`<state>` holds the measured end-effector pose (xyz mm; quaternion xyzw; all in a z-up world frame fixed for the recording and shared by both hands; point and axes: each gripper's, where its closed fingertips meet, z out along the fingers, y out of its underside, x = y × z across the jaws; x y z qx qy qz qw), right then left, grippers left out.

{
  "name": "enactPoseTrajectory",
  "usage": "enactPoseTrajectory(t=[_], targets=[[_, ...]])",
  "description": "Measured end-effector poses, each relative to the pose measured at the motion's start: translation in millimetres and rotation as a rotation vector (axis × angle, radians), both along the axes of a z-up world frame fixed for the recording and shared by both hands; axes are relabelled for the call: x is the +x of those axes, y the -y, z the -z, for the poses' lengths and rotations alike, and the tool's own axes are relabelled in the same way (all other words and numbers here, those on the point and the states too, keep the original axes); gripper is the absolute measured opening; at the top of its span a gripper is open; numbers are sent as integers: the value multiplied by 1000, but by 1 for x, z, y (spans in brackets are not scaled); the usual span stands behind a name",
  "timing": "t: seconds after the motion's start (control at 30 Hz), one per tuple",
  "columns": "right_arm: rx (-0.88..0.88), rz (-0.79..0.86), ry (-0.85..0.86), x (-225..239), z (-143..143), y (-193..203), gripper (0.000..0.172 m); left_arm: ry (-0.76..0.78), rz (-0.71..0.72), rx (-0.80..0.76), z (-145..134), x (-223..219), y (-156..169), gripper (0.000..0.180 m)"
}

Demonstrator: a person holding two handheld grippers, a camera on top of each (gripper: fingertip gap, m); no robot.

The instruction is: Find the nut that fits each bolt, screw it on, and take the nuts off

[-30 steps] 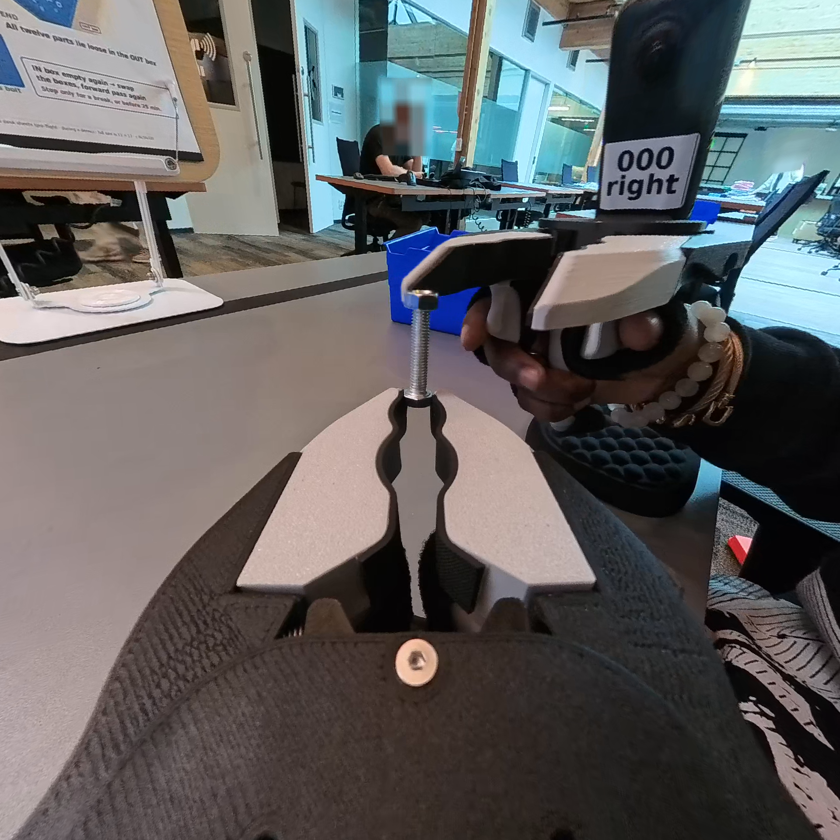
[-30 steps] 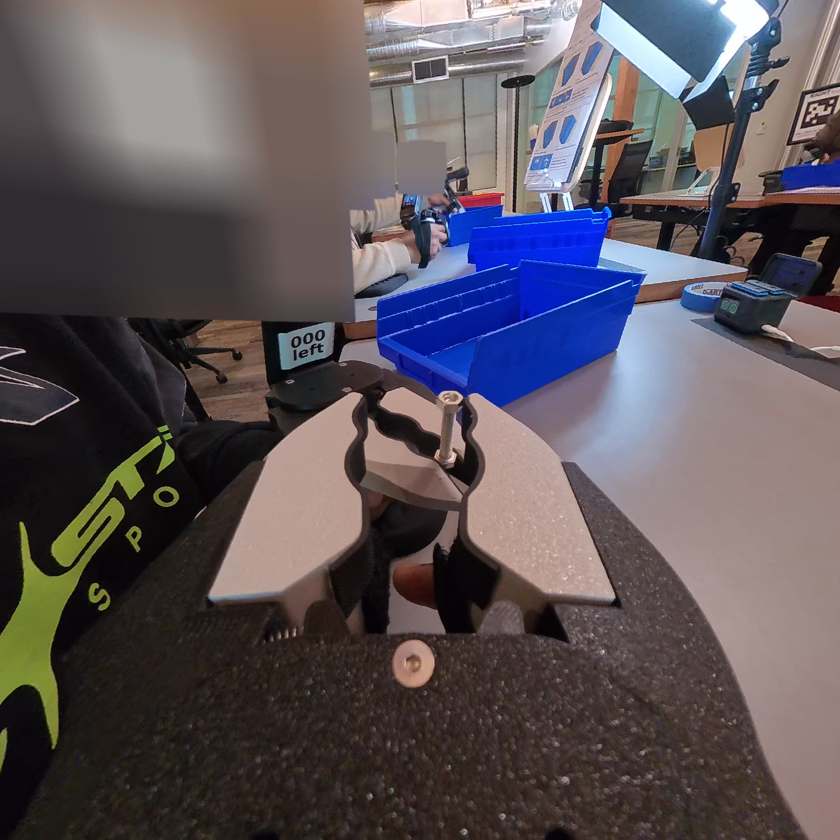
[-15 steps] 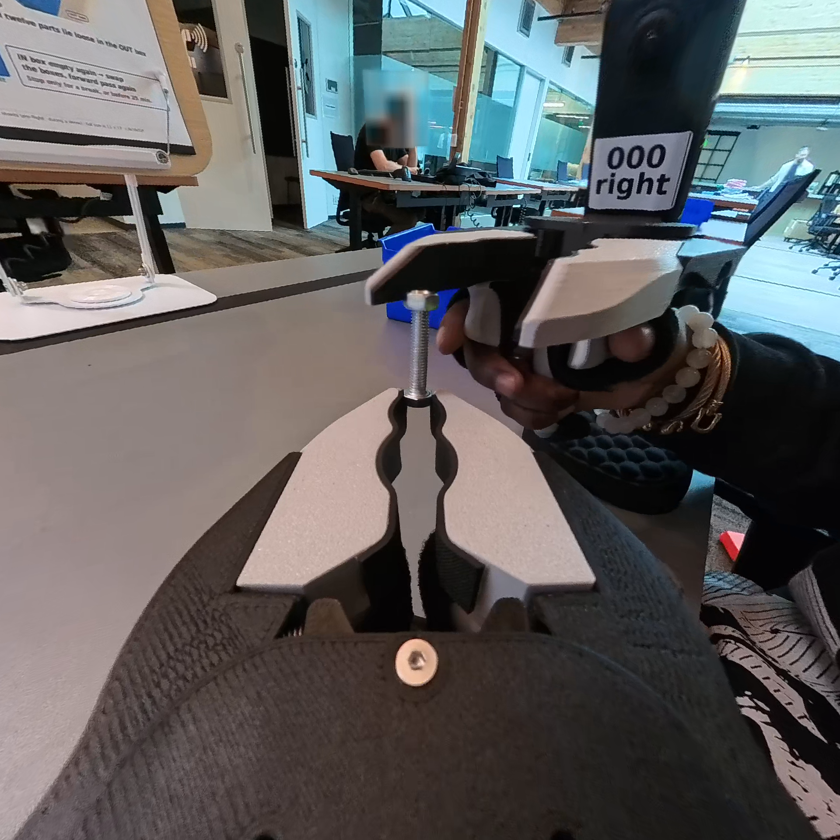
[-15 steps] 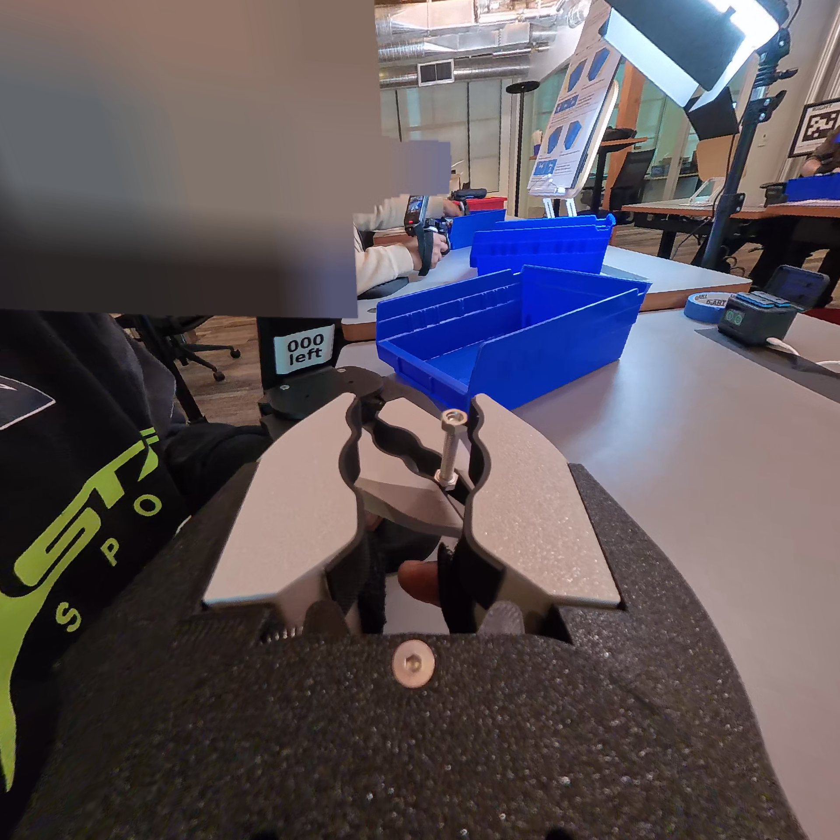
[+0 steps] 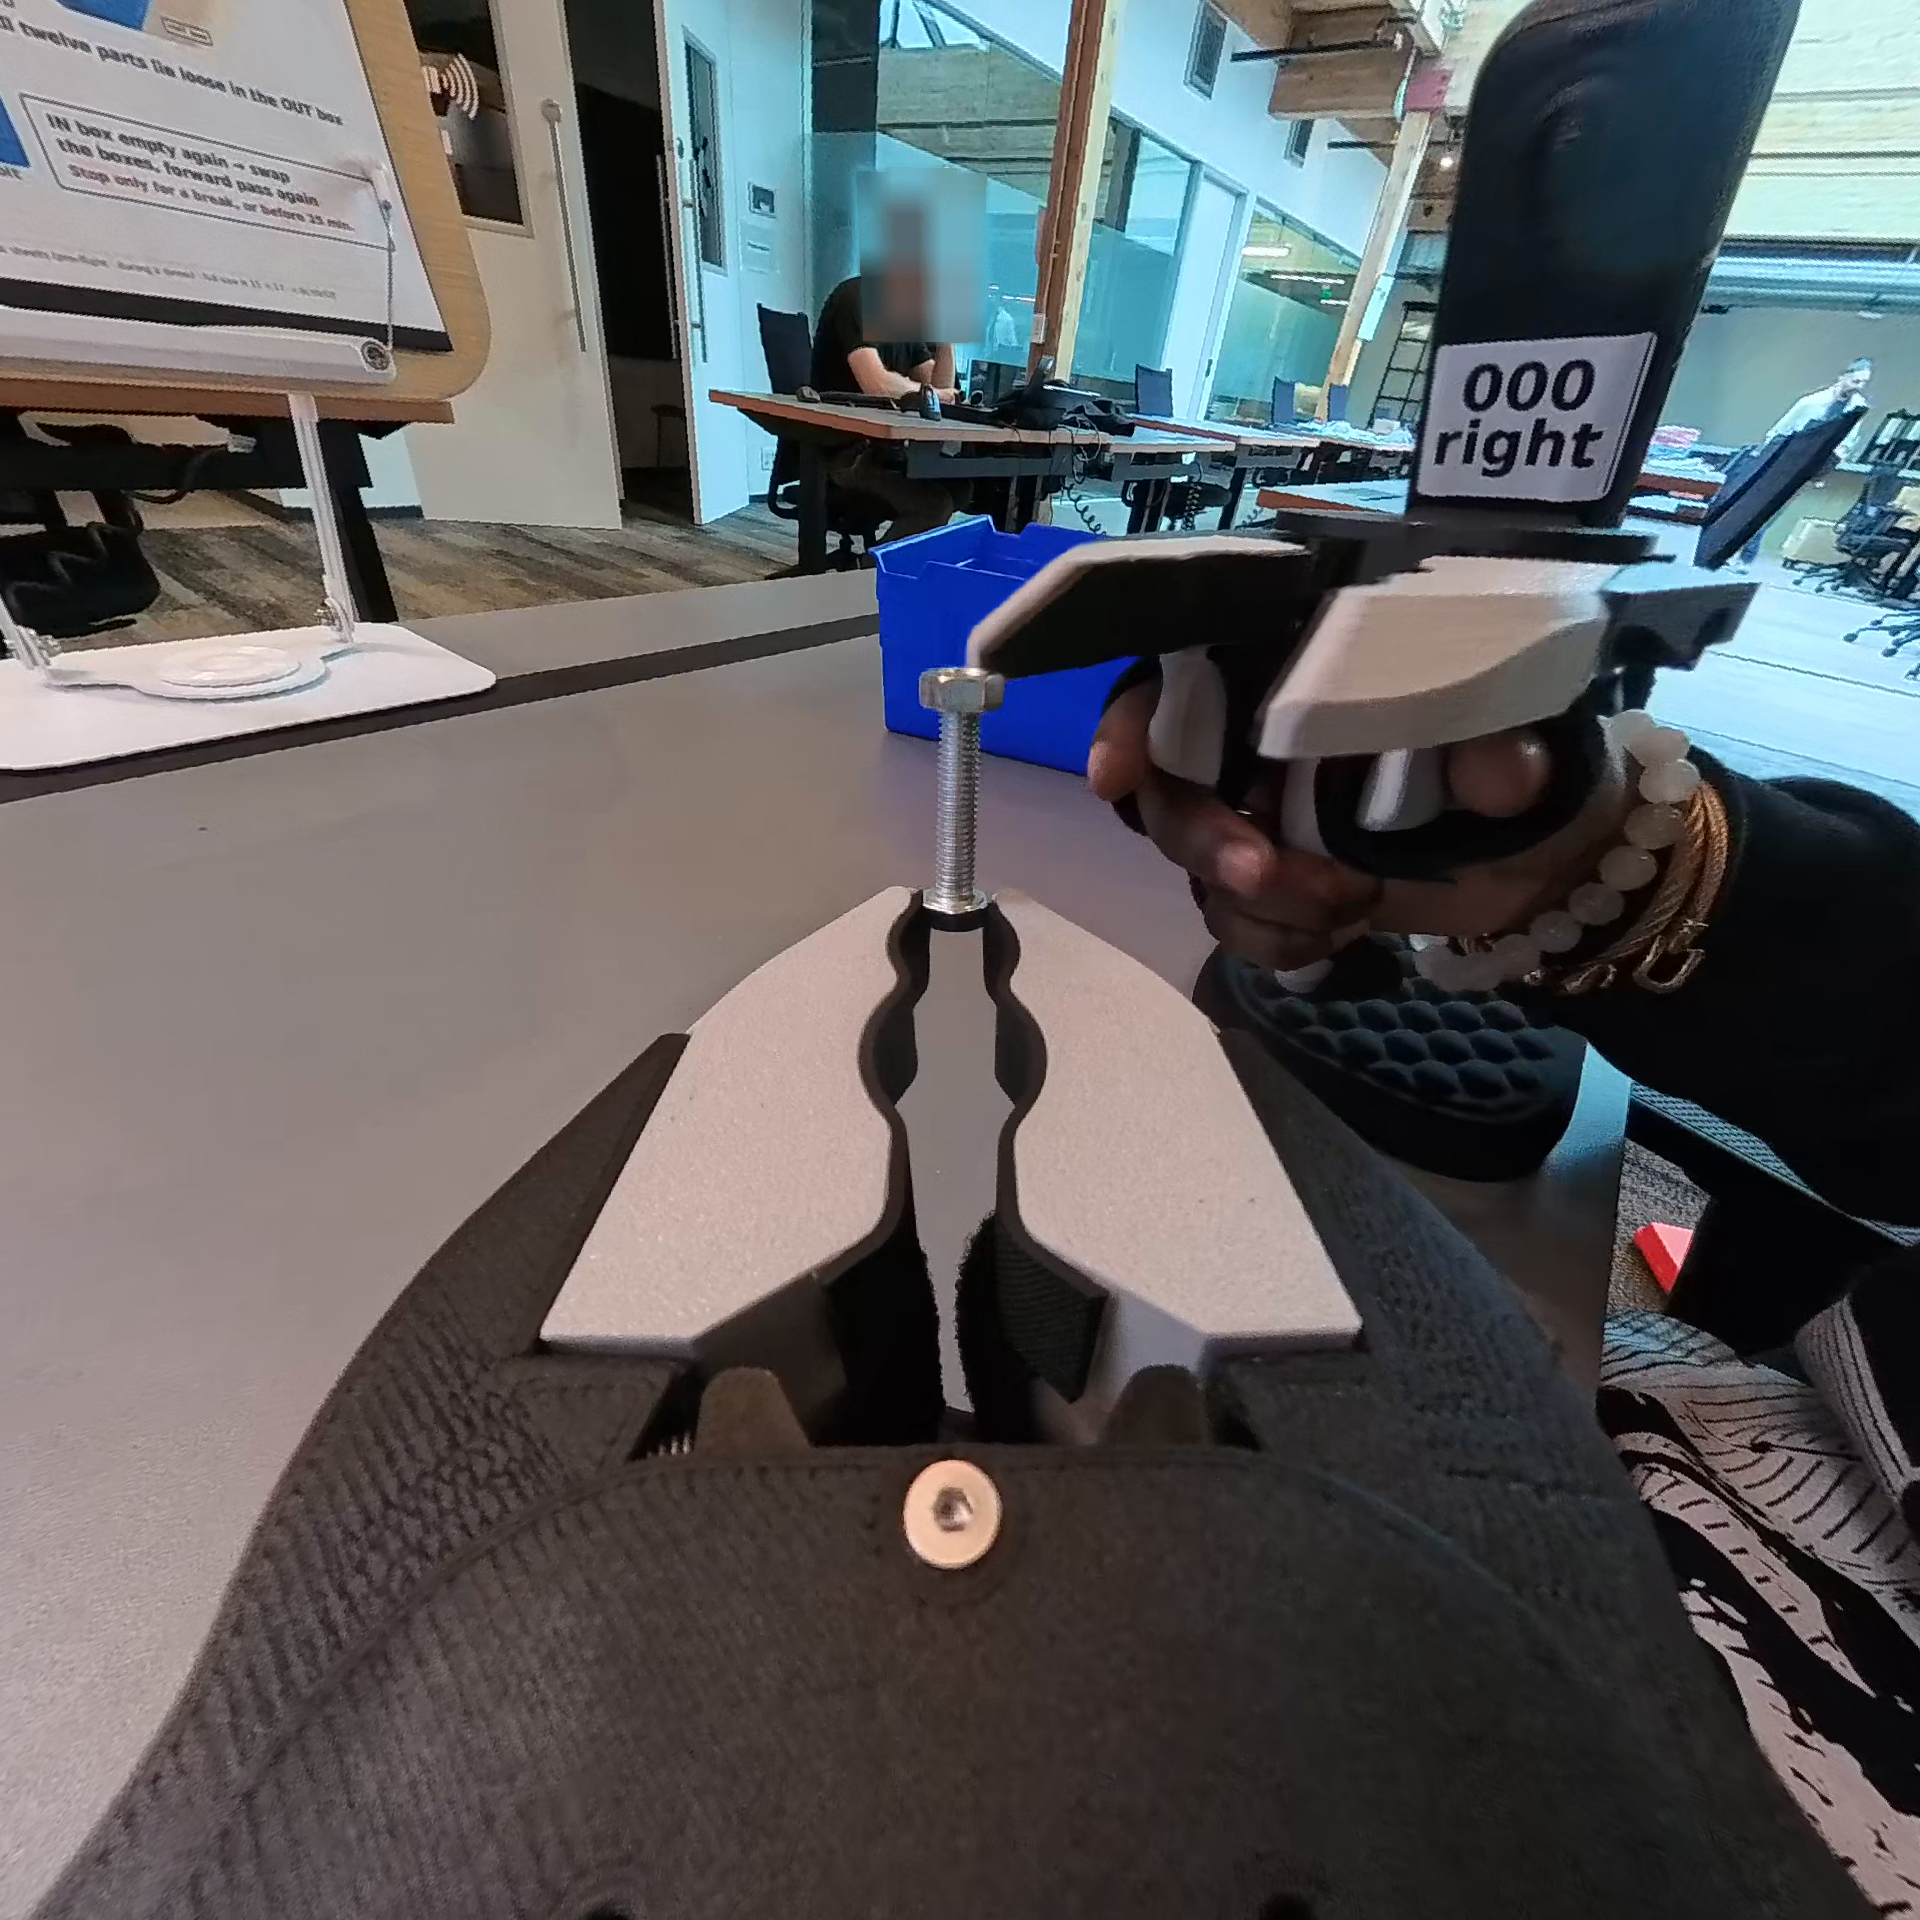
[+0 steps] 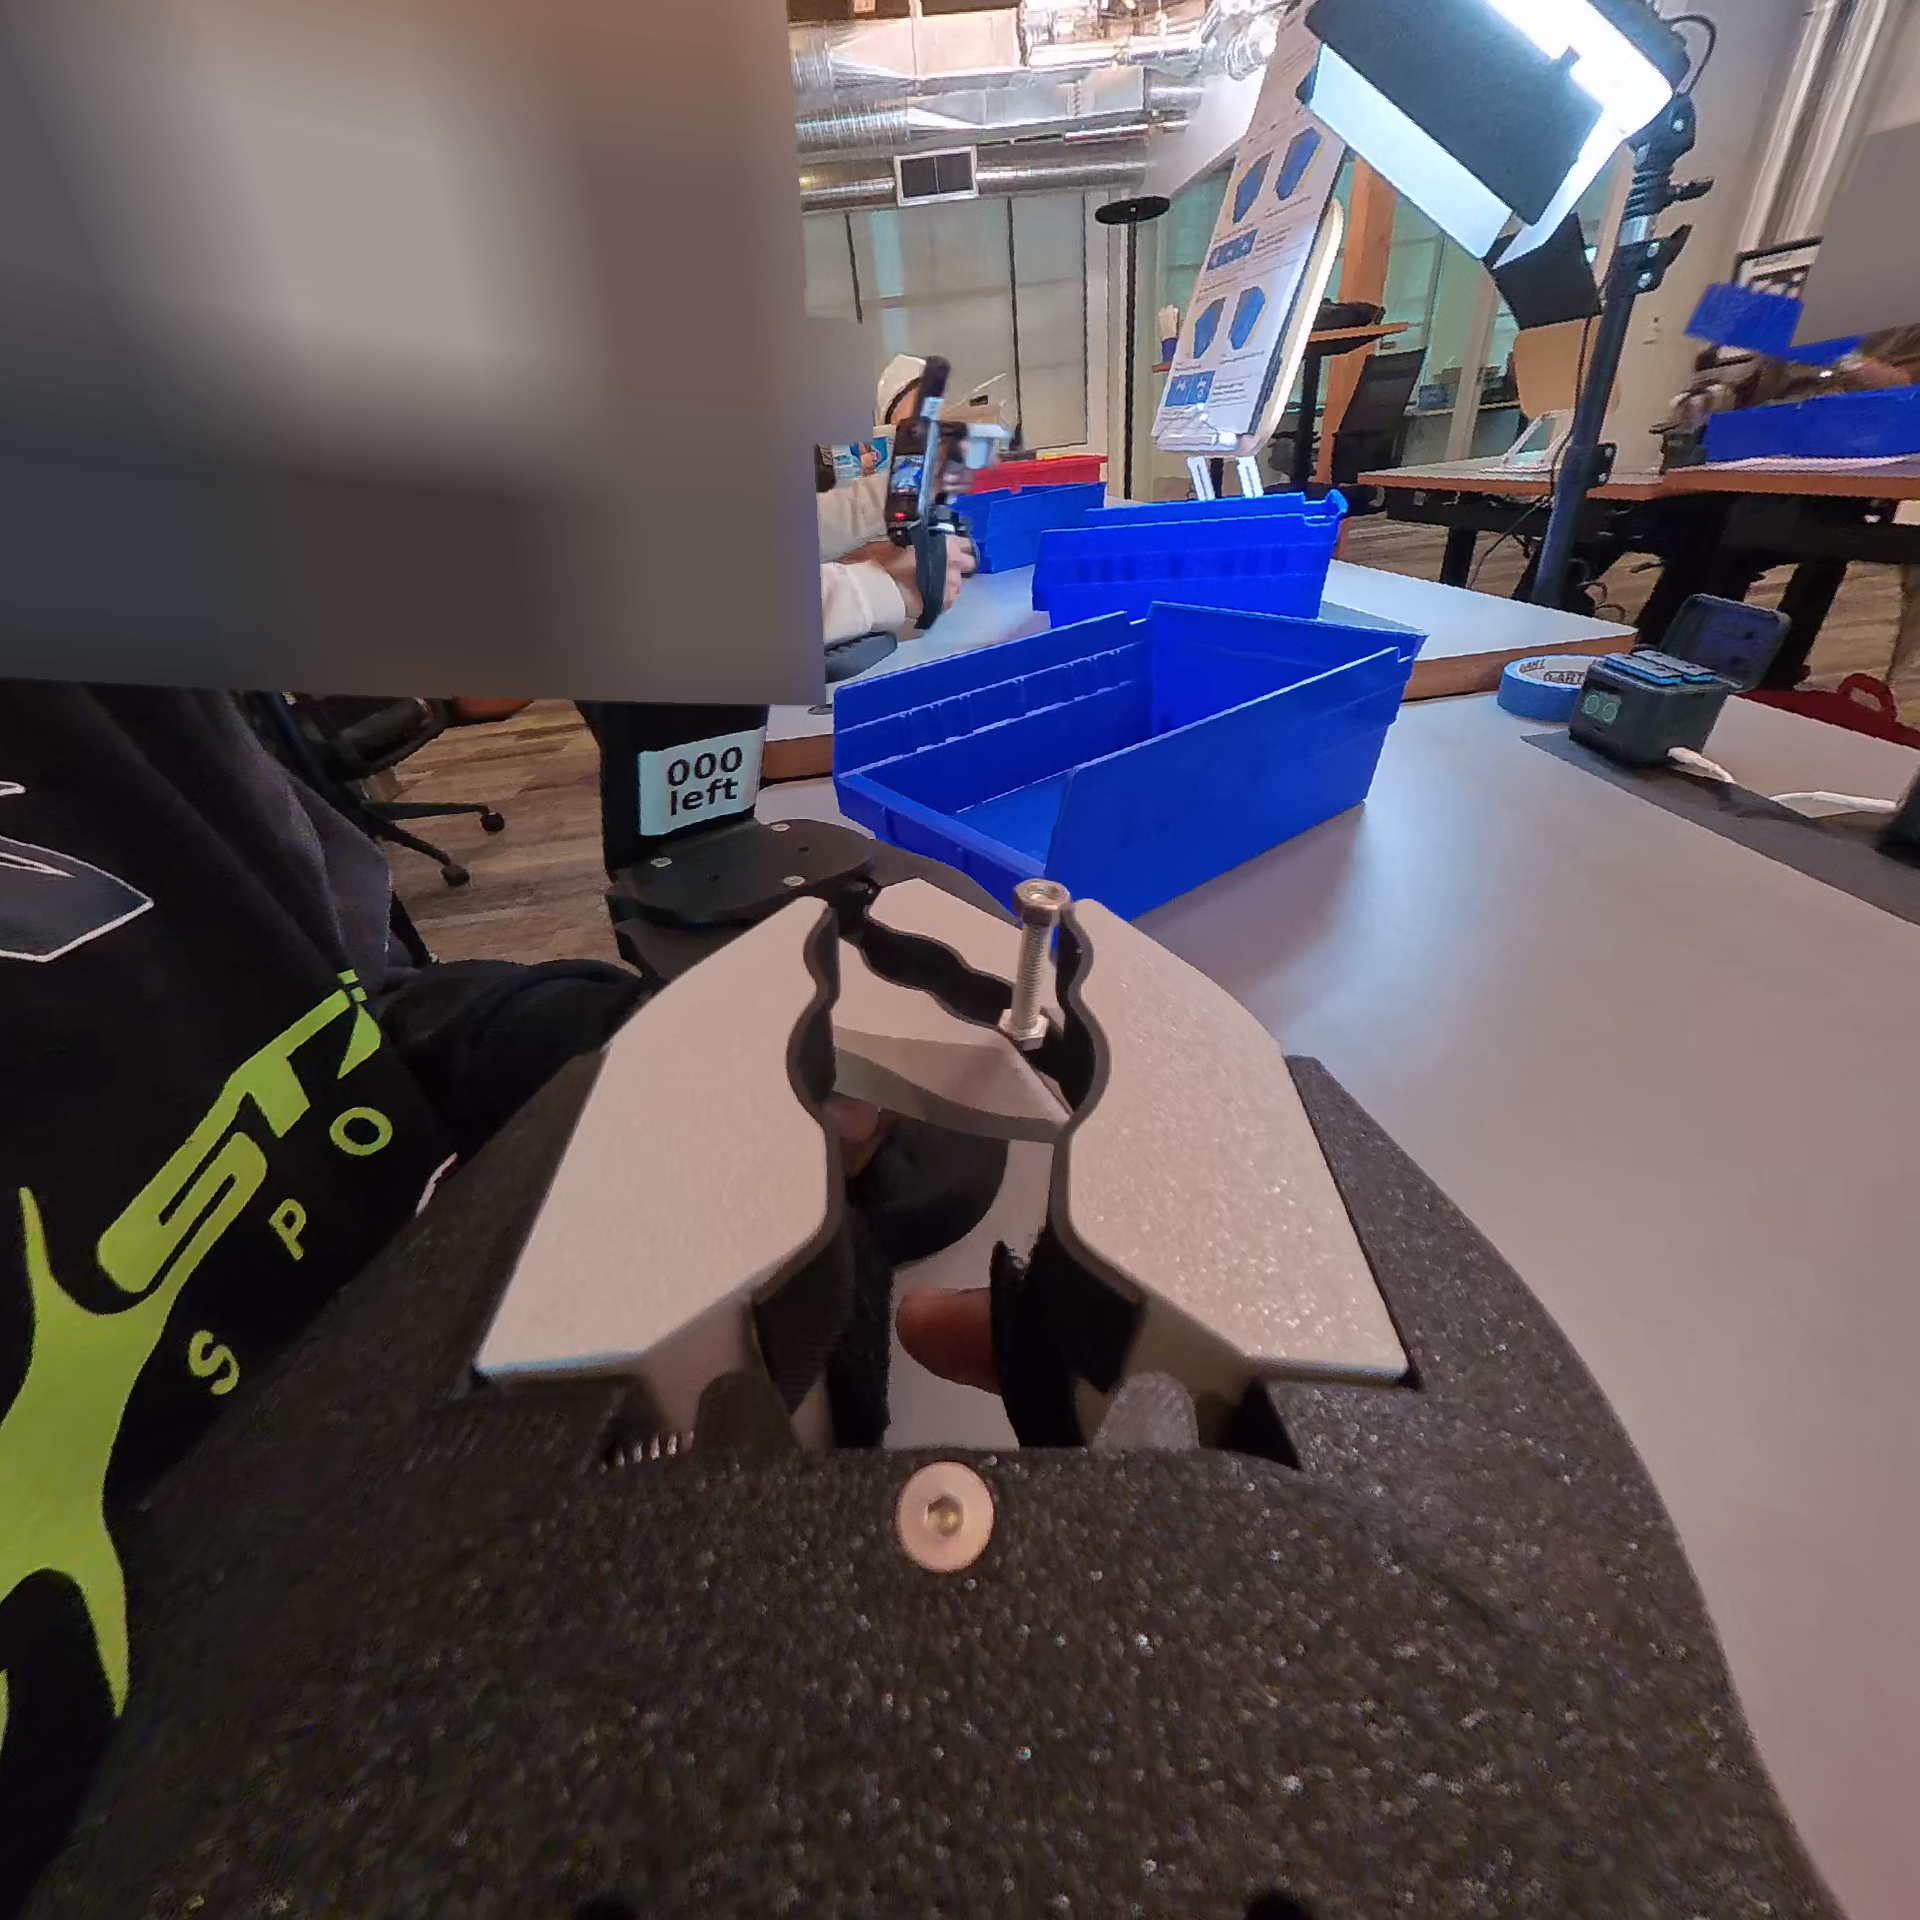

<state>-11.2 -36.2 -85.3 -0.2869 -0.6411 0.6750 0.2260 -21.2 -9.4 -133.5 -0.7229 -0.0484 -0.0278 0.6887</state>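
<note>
In the left wrist view, my left gripper is shut on a silver hex nut at its fingertips. A silver bolt stands upright out of the nut with its head on top. My right gripper comes in from the right, held by a hand. One of its fingertips touches the bolt head. In the right wrist view, my right gripper is open. The bolt stands between its fingers, close to the right finger and far from the left one. The nut sits at the left gripper's fingertip.
A blue bin stands on the grey table just beyond the bolt, and also shows in the left wrist view. More blue bins, a blue tape roll and a dark case are farther off. A sign stand is at the far left, and a black pad lies under the hand. Spacing between my two grippers at the tips: around 5 cm.
My right gripper slid left over the bolt head, then drew back until its fingertip is at the head, and it stays open. My left gripper keeps the nut and bolt still.
</note>
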Motion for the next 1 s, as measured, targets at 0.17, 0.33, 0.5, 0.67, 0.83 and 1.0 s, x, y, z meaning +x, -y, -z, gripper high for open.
enactPoseTrajectory(t=[0.17, 0.33, 0.5, 0.67, 0.83, 1.0], targets=[[-15, -3, 3, -9, 1, 5, 51, -12, 36, 7, -1, 5, 0, 10], [7, -54, 12, -17, 5, 22, 56, -15, 81, -1, 0, 11, -1, 10], [11, -63, 9, -13, 6, 25, 53, -2, 78, -4, 1, 9, -1, 10], [-8, -27, 10, -6, 6, 17, 53, 9, 67, 2, 1, 7, -1, 10], [-29, 9, 6, 6, 5, 9, 50, 15, 59, 7, 0, 5, 0, 10], [-67, 48, -19, 12, 2, 1, 40, 12, 64, 7, 0, 6, 0, 10]])
